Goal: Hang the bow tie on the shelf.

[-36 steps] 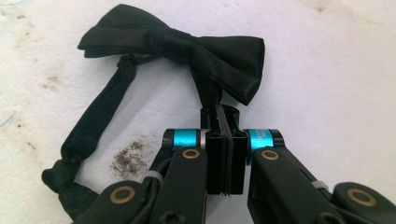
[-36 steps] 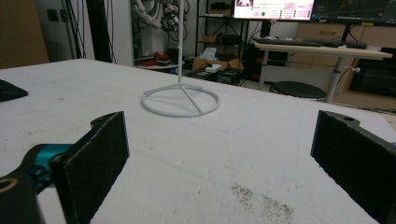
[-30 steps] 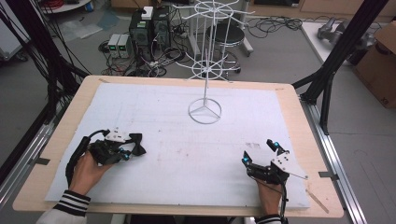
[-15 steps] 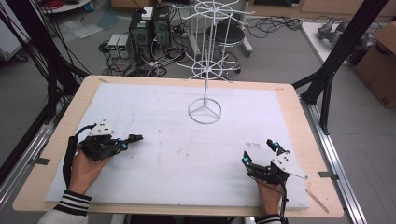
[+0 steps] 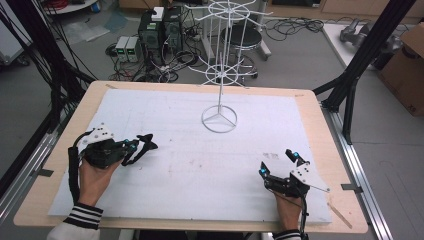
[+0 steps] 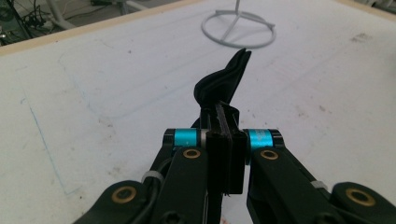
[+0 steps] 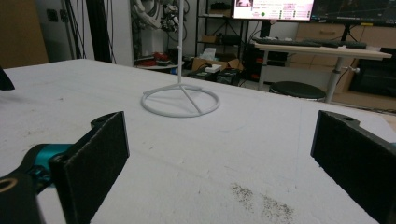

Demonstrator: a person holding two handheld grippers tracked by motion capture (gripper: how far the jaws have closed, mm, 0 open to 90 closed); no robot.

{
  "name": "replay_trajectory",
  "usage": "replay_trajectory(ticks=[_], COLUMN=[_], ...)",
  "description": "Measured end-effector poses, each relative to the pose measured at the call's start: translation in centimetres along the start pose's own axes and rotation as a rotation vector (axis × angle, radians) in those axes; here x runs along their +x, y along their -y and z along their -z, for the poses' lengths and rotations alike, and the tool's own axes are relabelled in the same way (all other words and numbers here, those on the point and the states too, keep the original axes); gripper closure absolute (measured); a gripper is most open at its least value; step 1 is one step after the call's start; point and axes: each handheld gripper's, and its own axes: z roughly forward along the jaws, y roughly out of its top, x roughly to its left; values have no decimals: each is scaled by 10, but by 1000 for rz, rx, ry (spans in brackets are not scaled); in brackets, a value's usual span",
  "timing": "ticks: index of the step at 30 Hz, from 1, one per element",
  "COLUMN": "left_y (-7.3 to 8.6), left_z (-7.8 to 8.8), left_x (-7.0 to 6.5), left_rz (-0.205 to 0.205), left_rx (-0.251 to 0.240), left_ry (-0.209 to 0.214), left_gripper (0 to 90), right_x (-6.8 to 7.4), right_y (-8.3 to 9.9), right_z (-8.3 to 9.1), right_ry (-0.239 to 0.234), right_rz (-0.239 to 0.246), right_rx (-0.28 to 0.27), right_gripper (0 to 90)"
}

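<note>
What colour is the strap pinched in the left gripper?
Black; the strap shows best in the left gripper view.

Your left gripper [image 5: 134,148], clamped on a black strap [image 5: 143,145], has swung to point toward the white stand [image 5: 219,119]; the strap now appears lifted clear of the mat [image 5: 190,165].

Wooden table [image 5: 305,97], white sheet [image 5: 165,115] (smudged), 1 wire rack [image 5: 219,119].

From where I sit, the white wire rack [image 5: 219,75] stands upright, its ring base resting on the white foam mat [image 5: 190,170]. Beyond the rack, off the table [image 5: 310,97], I see a black stool [image 5: 242,36] and computer boxes [image 5: 160,30].
</note>
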Motion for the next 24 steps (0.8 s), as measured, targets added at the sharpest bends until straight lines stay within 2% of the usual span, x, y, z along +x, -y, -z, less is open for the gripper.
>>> replay_trajectory(ticks=[6, 7, 8, 9, 11, 15, 17, 20, 24], left_y=[-6, -9, -9, -15, -20, -32, -35, -45, -54], left_z=[-1, -1, -1, -2, -3, -8, -9, -15, -20], left_x=[-1, -1, -1, -2, -2, -2, -1, -1, 1], left_rz=[25, 29, 29, 39, 43, 57, 59, 68, 66], left_rx=[-59, -81, -81, -114, -133, -169, -172, -206, -228], left_ry=[5, 3, 3, -1, -8, -10, -6, -7, 0], left_gripper=[896, 895, 896, 895, 895, 895, 895, 895, 895], right_x=[0, 0, 0, 0, 0, 0, 0, 0, 0], right_y=[0, 0, 0, 0, 0, 0, 0, 0, 0], right_z=[0, 0, 0, 0, 0, 0, 0, 0, 0], right_ry=[0, -1, 0, -1, -1, -4, -4, -4, -2], right_rz=[0, -3, -3, -3, -4, -4, -5, -4, 1], right_rx=[0, 0, 0, 0, 0, 1, 1, 0, 0], right_gripper=[32, 32, 32, 32, 32, 32, 32, 32, 32])
